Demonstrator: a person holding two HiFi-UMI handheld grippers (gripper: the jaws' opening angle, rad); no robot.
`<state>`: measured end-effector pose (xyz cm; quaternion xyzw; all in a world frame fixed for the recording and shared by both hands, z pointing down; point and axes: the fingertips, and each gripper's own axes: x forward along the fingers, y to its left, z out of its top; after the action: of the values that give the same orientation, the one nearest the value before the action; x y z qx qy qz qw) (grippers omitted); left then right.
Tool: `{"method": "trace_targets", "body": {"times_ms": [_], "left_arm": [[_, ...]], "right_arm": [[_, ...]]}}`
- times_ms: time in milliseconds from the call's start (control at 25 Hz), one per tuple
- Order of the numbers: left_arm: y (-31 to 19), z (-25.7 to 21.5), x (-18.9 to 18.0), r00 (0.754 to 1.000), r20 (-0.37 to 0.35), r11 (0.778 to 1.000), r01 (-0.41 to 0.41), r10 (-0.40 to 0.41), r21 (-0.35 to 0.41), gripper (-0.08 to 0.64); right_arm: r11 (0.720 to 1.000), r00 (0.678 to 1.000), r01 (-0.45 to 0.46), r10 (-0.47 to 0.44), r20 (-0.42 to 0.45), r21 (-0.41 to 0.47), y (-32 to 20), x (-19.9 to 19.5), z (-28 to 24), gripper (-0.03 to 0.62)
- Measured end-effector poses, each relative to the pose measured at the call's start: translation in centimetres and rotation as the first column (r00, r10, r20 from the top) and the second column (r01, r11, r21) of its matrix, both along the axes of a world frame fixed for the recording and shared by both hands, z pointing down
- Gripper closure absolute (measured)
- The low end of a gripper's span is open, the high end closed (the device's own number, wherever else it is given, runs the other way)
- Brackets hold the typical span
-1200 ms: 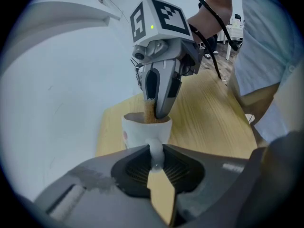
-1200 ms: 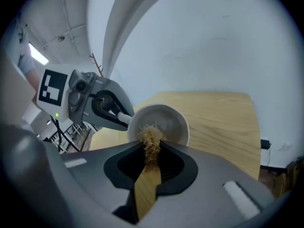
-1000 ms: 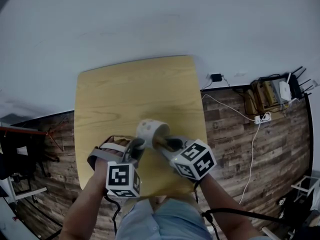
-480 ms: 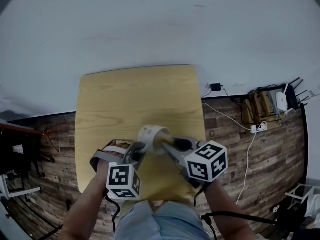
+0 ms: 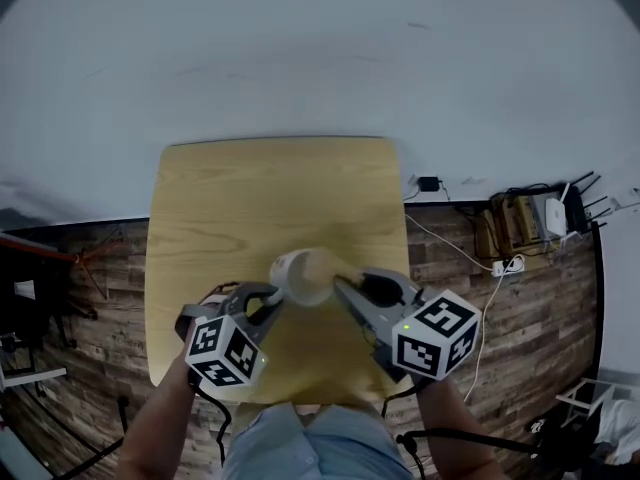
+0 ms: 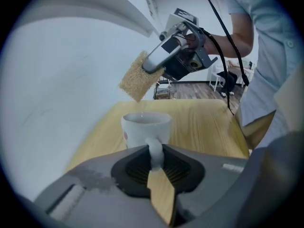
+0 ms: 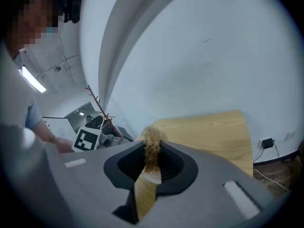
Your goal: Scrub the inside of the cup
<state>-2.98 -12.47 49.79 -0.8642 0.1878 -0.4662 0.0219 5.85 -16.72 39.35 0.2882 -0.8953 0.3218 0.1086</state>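
Your left gripper (image 6: 156, 161) pinches the handle of the white cup (image 6: 145, 126) and holds it over the near part of the desk (image 5: 270, 193). Your right gripper (image 7: 150, 161) pinches a rough brown sponge (image 6: 137, 77), which is above the cup and does not touch it.

The head view looks steeply down from above onto the whole surface (image 5: 250, 198), with the wall beyond its far edge. The left gripper view sits close behind its jaws near the near edge. It faces across toward the right edge, past the cup (image 6: 145, 127) and up at the right gripper (image 6: 151, 70) and sponge (image 6: 137, 77). The right gripper view, equally close to its jaws, faces the far edge and the wall, with the left gripper's marker cube (image 7: 86, 139) at its left. All three views share the surface.
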Motion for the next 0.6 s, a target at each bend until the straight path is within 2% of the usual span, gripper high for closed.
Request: {"method": "trace_targets", "body": {"times_ms": [160,320,480,600], "left_arm": [[-0.2,0.4,-0.9,0.995,-0.073,0.997,0.066,-0.068,-0.028,0.489],[-0.5,0.8,-1.5,0.984,-0.145,0.994,0.096,-0.103,-0.054,0.488],[-0.9,1.8,-3.1,0.981,-0.125,0.989,0.144,-0.147,-0.032,0.485],[-1.0,2.5,-3.9,0.974,-0.145,0.985,0.167,-0.172,-0.052,0.48]], "right_arm": [[0.999,1.0,0.004,-0.004,-0.014,0.033,-0.2,-0.4,-0.4,0.534],[0.999,1.0,0.009,-0.009,-0.018,0.043,-0.3,-1.3,-0.3,0.534],[0.998,0.998,-0.001,0.005,-0.066,0.066,-0.4,-1.6,0.3,0.532],[0.998,0.996,-0.007,0.013,-0.088,0.065,-0.6,-1.8,0.8,0.532]]}}
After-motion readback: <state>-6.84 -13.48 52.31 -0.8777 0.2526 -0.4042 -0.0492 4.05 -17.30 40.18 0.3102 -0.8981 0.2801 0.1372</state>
